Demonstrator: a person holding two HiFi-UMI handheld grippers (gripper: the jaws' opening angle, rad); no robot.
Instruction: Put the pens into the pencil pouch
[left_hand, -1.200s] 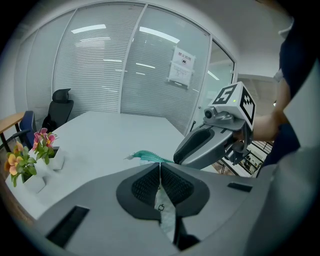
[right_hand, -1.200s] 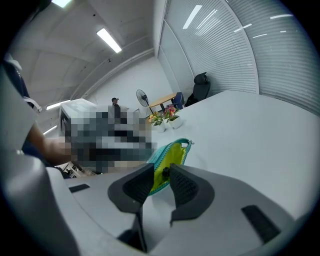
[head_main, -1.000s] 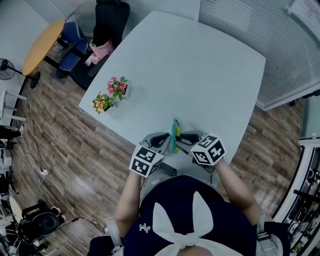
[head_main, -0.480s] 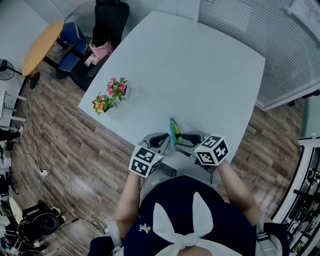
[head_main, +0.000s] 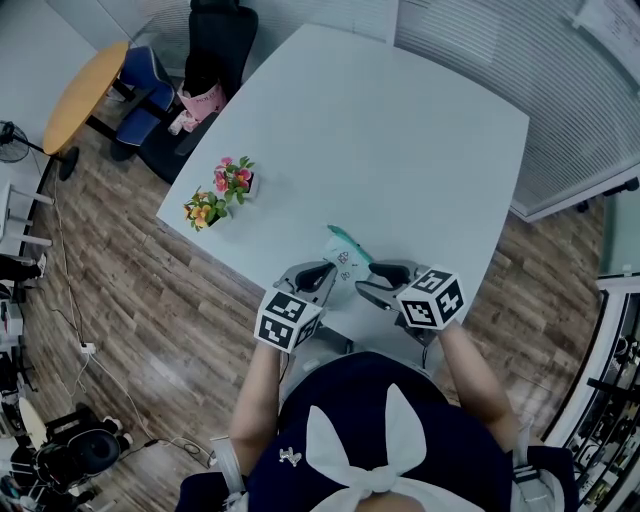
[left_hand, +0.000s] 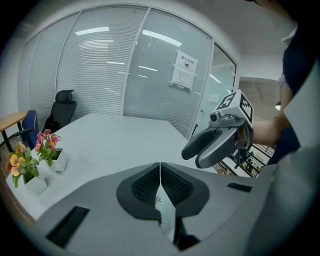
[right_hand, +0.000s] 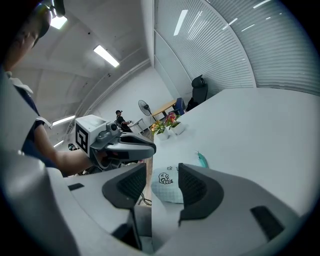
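- Nearest, by the table's (head_main: 420, 130) near edge, the right tool (right_hand: 162, 182) has just been opening. Its jaws now stand wide apart. The pencil pouch (head_main: 345, 262) shows in the gap between them, but neither pad presses on it.
- A second ago the pouch stood on edge between the two tools. Now it has tipped over and lies on the table with its pale checked face up, its teal end pointing away from the person.
- The left tool (left_hand: 160, 172) has its jaws together, clamped on a thin pale edge of the pouch, so it alone holds the pouch.
- This looks like the end of a two-handed step, with the right tool now free to re-grip or to fetch something.
- No pens show on the table or in either tool. Whether they already lie inside the pouch cannot be told from here.
- The pouch sits close to the table's edge, so a careless tug from the left tool might drag it off.
- Farther out the table is bare except for two small flower pots (head_main: 225, 190) at its left edge. They are well apart from the pouch and not in the way.
- Beyond the table are a black office chair (head_main: 222, 40) and a round wooden table (head_main: 85, 90) on the wooden floor.
- A slatted glass wall (head_main: 520, 50) runs behind them.
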